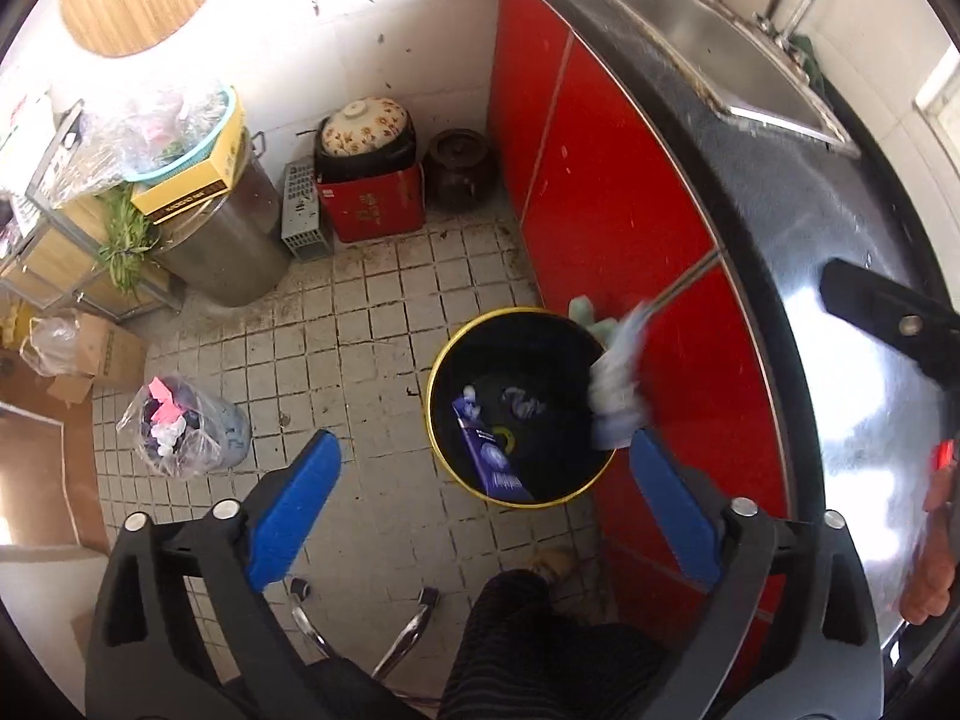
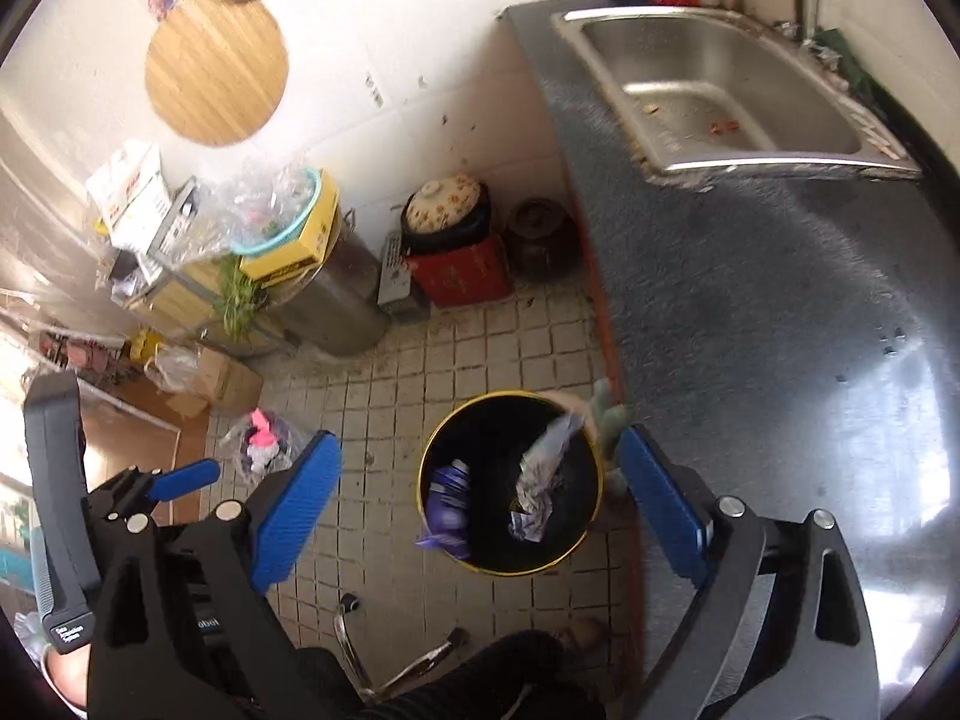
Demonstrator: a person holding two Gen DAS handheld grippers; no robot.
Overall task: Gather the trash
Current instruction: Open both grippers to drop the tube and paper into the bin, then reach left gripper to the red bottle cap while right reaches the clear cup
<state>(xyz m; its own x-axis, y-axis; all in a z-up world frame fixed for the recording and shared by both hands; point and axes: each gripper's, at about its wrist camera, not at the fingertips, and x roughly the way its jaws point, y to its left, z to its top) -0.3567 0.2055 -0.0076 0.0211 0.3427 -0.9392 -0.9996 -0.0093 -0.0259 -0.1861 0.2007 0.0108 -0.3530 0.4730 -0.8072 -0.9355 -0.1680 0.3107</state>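
Two claws, left (image 1: pixel 480 468) and right (image 2: pixel 477 471), both spread wide, holding nothing, above a yellow-rimmed bin (image 1: pixel 441 360) on the tiled floor (image 1: pixel 372 324) beside the red cabinet (image 1: pixel 612 192). Crumpled wrapper (image 2: pixel 543 480) blurred over bin mouth; blue carton (image 1: pixel 489 450) inside.

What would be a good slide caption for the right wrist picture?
Open right tool above the yellow-rimmed trash bin as a crumpled wrapper drops in beside the counter.

bin (image 1: pixel 521 405) on floor beside cabinet (image 1: pixel 606 192) | wrapper (image 2: pixel 543 480) over bin | carton (image 1: pixel 489 450) inside
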